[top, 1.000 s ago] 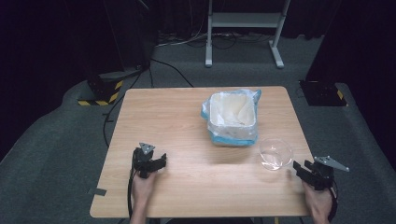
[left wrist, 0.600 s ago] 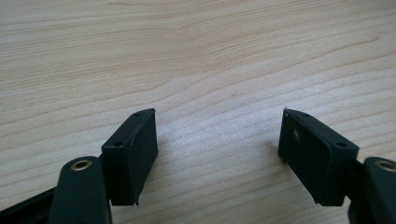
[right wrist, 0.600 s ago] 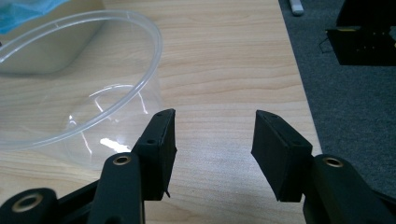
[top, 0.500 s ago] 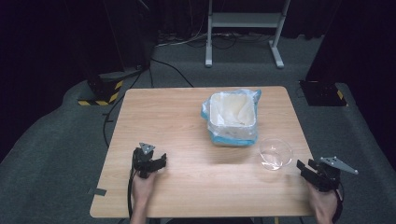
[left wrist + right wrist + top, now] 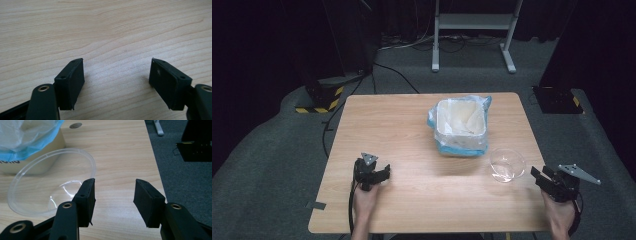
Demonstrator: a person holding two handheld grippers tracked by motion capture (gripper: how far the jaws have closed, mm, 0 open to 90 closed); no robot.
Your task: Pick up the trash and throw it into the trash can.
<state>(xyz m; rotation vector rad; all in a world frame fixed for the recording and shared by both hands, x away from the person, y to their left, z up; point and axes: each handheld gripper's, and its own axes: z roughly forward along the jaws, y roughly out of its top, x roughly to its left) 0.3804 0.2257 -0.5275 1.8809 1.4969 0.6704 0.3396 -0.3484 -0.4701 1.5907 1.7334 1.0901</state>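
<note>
A tan box lined with a clear and blue plastic bag (image 5: 460,125) stands open on the wooden table (image 5: 382,125), right of centre. A clear plastic bowl (image 5: 507,165) sits empty just in front of it to the right. My right gripper (image 5: 543,175) is held at the table's right edge beside the bowl. In the right gripper view it (image 5: 115,181) is open, the bowl (image 5: 50,182) lies to the left of its left jaw, and the bagged box (image 5: 30,142) stands behind. My left gripper (image 5: 382,172) rests at the front left, open (image 5: 116,61) over bare wood.
Grey carpet surrounds the table. A metal stand (image 5: 472,30) is at the back, a yellow-and-black striped base (image 5: 319,102) at the left and a black base (image 5: 557,100) at the right. Cables (image 5: 392,75) run across the floor behind the table.
My right gripper has drifted slightly to the right, off the table's edge and away from the bowl. The left gripper, bowl and box stay put.
</note>
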